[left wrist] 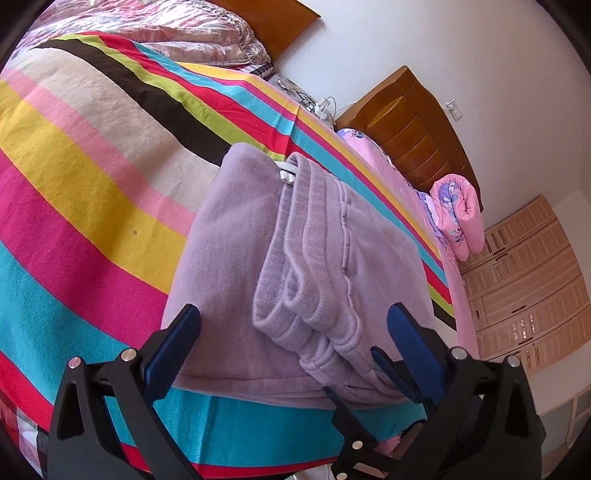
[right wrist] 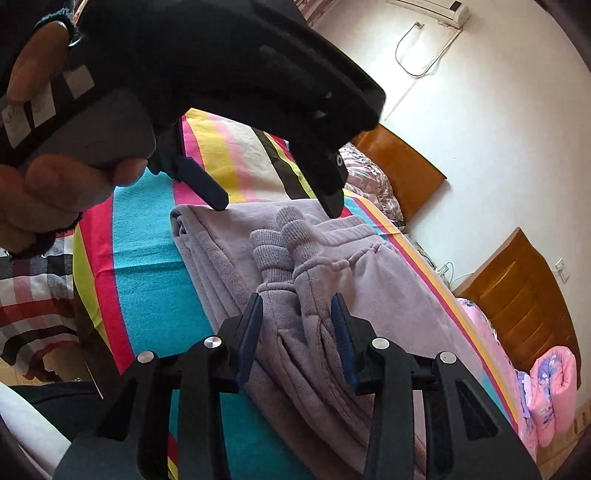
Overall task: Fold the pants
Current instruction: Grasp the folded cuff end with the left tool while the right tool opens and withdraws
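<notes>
Lilac sweatpants point(left wrist: 295, 236) lie folded on a striped bedspread point(left wrist: 92, 166), ribbed cuffs on top. My left gripper point(left wrist: 295, 325) is open wide above the near edge of the pants, with nothing between its fingers. In the right wrist view the left gripper point(right wrist: 277, 206) hovers over the far side of the pants point(right wrist: 369, 273), held by a person's hand point(right wrist: 48, 192). My right gripper point(right wrist: 296, 308) straddles a gathered ridge of the pants just below the cuffs point(right wrist: 280, 251). Creased fabric fills the gap between its pads. One blue finger point(left wrist: 384, 360) of it shows in the left wrist view.
A patterned quilt point(left wrist: 207, 33) lies by the wooden headboard point(left wrist: 280, 26). A wooden nightstand point(left wrist: 417, 133) stands beside the bed, with cables on the floor. A rolled pink quilt point(left wrist: 461, 218) sits at the bed's edge. A plaid sheet point(right wrist: 33, 291) lies under the bedspread.
</notes>
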Tool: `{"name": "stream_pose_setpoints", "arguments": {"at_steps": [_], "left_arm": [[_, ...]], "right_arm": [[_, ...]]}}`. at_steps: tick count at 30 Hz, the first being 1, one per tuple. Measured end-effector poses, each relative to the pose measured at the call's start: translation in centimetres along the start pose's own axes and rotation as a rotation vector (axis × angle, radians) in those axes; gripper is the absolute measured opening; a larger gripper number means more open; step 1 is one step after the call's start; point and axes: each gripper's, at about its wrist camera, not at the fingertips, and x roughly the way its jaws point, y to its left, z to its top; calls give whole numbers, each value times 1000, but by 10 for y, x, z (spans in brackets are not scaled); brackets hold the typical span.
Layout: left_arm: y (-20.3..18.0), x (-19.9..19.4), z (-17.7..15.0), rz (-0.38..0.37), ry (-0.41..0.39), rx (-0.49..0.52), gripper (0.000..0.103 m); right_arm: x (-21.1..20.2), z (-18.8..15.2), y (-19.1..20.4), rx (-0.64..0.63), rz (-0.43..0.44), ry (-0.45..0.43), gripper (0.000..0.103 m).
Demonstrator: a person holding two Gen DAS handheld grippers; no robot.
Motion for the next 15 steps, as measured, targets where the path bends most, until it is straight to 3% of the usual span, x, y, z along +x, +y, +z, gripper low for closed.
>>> {"name": "stream_pose_setpoints", "arguments": {"at_steps": [8, 12, 15], "left_arm": [[-6, 7, -2, -13, 22, 17, 101], [-13, 8, -4, -13, 35, 26, 101], [-16, 5, -2, -50, 44, 11, 101]], "right_arm": [[25, 0, -8, 32, 3, 51, 38], [24, -10, -26, 102, 21, -6, 20], [8, -12, -46, 188, 9, -90, 17]]}}
